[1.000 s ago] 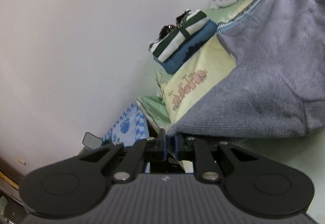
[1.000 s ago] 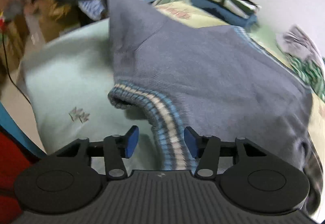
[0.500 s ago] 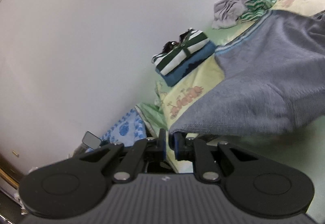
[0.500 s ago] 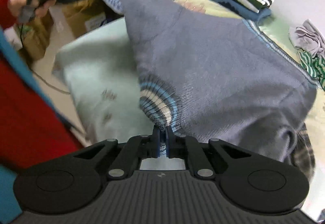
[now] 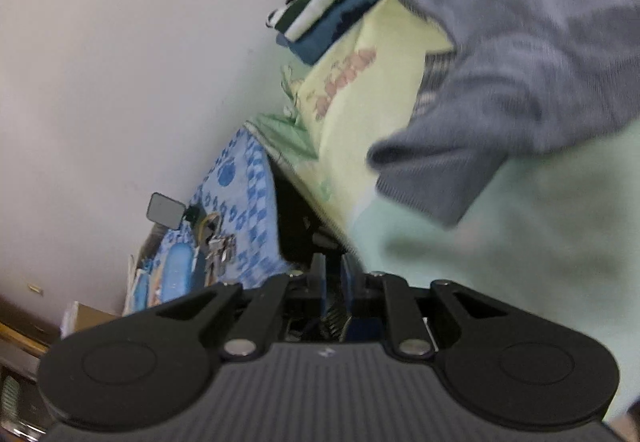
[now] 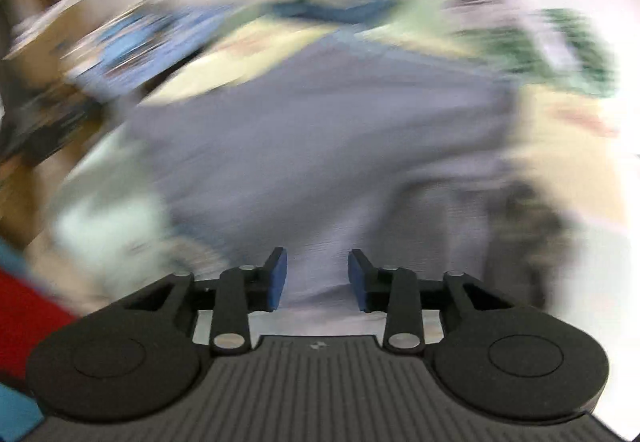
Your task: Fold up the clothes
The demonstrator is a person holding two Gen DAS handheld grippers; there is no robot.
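Two empty grippers is the trouble here: neither holds the grey sweater. Your left gripper has its jaws only narrowly parted and easing apart, with nothing between them. Your right gripper has its jaws spread and widening; grey knit shows in the gap beyond the pads, but they don't press on it.

Just ahead of the left gripper and off to its right lies the pale green bedsheet. A blurred corner of the grey sweater lies above it. In the right wrist view the grey sweater fills the area in front of the jaws. That view is badly smeared, so you can't judge its edges.

With nothing pinned, that loose corner may settle crooked or doubled under, and the fold would start askew. If you close the right jaws while the view is this blurred, you may bunch a mid-panel pleat or catch the sheet with the knit. Farther ahead of the left gripper sits the stack of folded clothes by the wall. A wide sweep could knock it
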